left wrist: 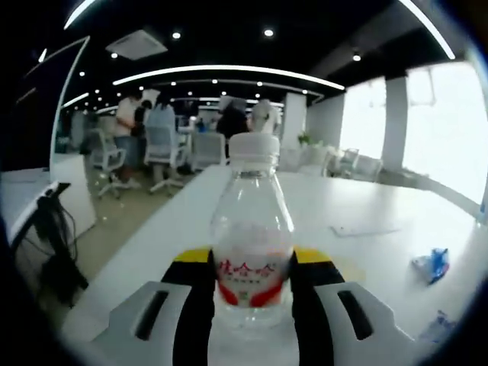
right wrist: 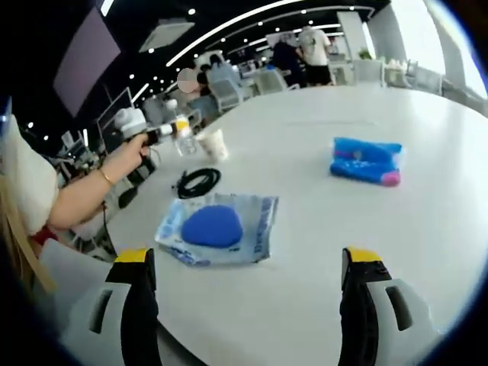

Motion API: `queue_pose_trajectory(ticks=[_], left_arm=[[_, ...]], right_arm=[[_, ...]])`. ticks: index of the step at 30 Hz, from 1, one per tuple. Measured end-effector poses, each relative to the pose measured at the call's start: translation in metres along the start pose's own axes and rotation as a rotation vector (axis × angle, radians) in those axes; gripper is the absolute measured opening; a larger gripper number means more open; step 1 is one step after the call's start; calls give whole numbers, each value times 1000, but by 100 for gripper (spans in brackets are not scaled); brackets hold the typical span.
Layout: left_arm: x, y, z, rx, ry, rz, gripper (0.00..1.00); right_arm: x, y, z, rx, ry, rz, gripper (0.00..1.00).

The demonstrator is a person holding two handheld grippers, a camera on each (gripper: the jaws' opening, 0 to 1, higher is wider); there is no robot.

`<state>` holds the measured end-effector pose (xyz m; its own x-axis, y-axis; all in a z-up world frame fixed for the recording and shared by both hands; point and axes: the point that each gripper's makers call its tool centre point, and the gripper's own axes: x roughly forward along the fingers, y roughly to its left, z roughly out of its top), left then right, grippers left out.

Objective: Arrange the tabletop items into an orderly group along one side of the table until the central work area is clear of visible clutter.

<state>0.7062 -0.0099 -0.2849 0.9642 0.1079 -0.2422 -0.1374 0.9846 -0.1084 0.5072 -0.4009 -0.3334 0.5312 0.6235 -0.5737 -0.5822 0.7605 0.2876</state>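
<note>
Between the left tongs (left wrist: pixel 252 293), clamped at label height, stands a clear plastic water bottle (left wrist: pixel 252 244) with a white cap and red-and-white label; upright, both black yellow-tipped jaws pressed against its sides. Long white tabletop (left wrist: pixel 366 206) runs ahead of it. To the right on that surface, a small crumpled blue-and-white wrapper (left wrist: pixel 431 264), well apart from the bottle. People and white office chairs at the far end of the room.

Right gripper view: right tongs (right wrist: pixel 250 305) spread wide, nothing between the jaws, held above the near edge of the tabletop (right wrist: pixel 305 152). Just ahead and left of centre lies a clear plastic bag holding a round blue cloth-like item (right wrist: pixel 217 227), flat on the surface. Beyond it, a coiled black cable (right wrist: pixel 198 181). Farther still, a white paper cup (right wrist: pixel 216 143), upright, and right beside it the same bottle (right wrist: pixel 183 136), gripped by the left tongs (right wrist: pixel 169 133) in the person's hand (right wrist: pixel 134 151). Off to the right, well apart from the bag, a blue soft pack with a pink edge (right wrist: pixel 366 160).
</note>
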Motion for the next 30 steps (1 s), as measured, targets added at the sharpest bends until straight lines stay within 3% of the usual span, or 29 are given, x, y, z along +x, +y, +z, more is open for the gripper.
queue_pose_trajectory(ticks=[7,15,19,30], left_arm=[[9,1,-4,9,-31,11,35],[18,5,-18,-7,-20,46,35],[20,4,-22,-51,-42,54,35],[12,-4,-26,50,-68,61,36]], right_arm=[[3,2,-7,0,28,6,100],[6,2,-11,-9,42,13,100],[7,5,-12,-5,47,25,100],[5,3,-10,-10,44,13,100]])
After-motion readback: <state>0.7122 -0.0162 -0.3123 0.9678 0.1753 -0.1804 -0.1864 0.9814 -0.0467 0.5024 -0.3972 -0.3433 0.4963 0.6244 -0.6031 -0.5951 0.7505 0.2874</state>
